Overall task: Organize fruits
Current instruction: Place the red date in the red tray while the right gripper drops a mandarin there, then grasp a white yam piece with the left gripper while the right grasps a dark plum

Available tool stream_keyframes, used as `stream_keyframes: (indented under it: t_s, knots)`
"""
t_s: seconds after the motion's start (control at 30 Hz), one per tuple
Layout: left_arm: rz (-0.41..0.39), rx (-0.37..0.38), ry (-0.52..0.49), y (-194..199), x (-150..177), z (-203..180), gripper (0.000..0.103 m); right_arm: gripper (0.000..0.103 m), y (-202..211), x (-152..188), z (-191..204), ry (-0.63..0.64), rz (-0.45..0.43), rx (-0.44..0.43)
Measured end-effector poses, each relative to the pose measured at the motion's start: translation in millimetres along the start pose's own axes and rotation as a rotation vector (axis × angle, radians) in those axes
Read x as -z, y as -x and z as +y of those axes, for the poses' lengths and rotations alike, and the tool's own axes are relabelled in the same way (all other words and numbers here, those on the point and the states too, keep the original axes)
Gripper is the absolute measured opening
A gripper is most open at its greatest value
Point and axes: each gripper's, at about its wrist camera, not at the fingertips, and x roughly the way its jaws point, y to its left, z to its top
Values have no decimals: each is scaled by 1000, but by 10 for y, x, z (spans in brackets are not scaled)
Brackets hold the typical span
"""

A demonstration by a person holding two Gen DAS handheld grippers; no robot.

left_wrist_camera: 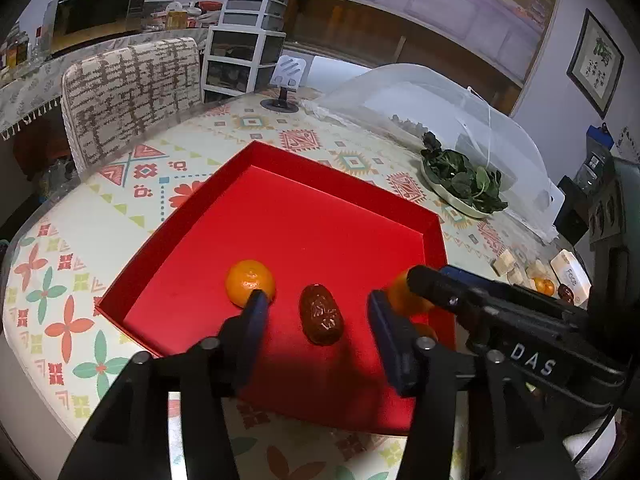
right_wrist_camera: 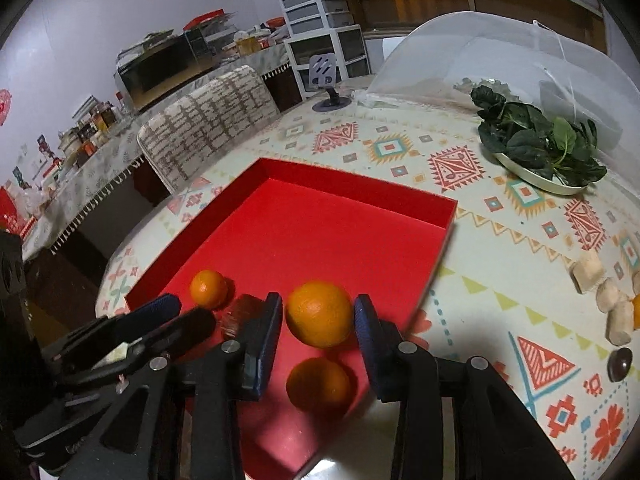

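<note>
A red tray (left_wrist_camera: 280,160) lies on the patterned table; it also shows in the right wrist view (right_wrist_camera: 360,188). In it are a small tangerine (left_wrist_camera: 250,283), a brown date (left_wrist_camera: 321,314) and two oranges. My left gripper (left_wrist_camera: 316,312) is open and empty, its jaws either side of the date, just above it. My right gripper (right_wrist_camera: 318,312) is open, with an orange (right_wrist_camera: 320,314) between its fingers; I cannot tell if the pads touch it. A second orange (right_wrist_camera: 318,384) lies nearer. The small tangerine (right_wrist_camera: 208,289) and date (right_wrist_camera: 236,316) show left of it.
A plate of green leaves (right_wrist_camera: 536,140) and a mesh food cover (right_wrist_camera: 480,52) stand at the back right. Pale blocks (right_wrist_camera: 600,292), another tangerine (left_wrist_camera: 544,286) and a dark date (right_wrist_camera: 619,364) lie on the table right of the tray. A chair (left_wrist_camera: 132,92) stands behind.
</note>
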Motion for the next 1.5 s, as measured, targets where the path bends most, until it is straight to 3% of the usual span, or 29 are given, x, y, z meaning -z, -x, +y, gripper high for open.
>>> stream_keyframes:
  t_s: [0.33, 0.47, 0.6, 0.87, 1.1, 1.27, 1.5]
  knots:
    - [-51, -61, -130, 123, 22, -397, 70, 48, 420, 65, -309, -75, -76, 42]
    - [-60, -24, -149, 194, 16, -522, 71, 51, 710, 243, -603, -104, -104, 88]
    - [-56, 13, -156, 220, 18, -673, 73, 53, 1167, 555, -1171, -188, -140, 198]
    - [15, 131, -269, 67, 191, -1374, 73, 54, 1832, 1130, -2152, -373, -165, 359]
    - [119, 245, -294, -175, 217, -1899, 73, 53, 1871, 1208, -2431, -394, -162, 359]
    - [87, 235, -295, -364, 50, -2177, 75, 53, 1765, 1125, -2613, -398, -156, 368]
    - [104, 182, -322, -1058, -154, -2480, 75, 53, 1536, 923, -2892, -429, -134, 387]
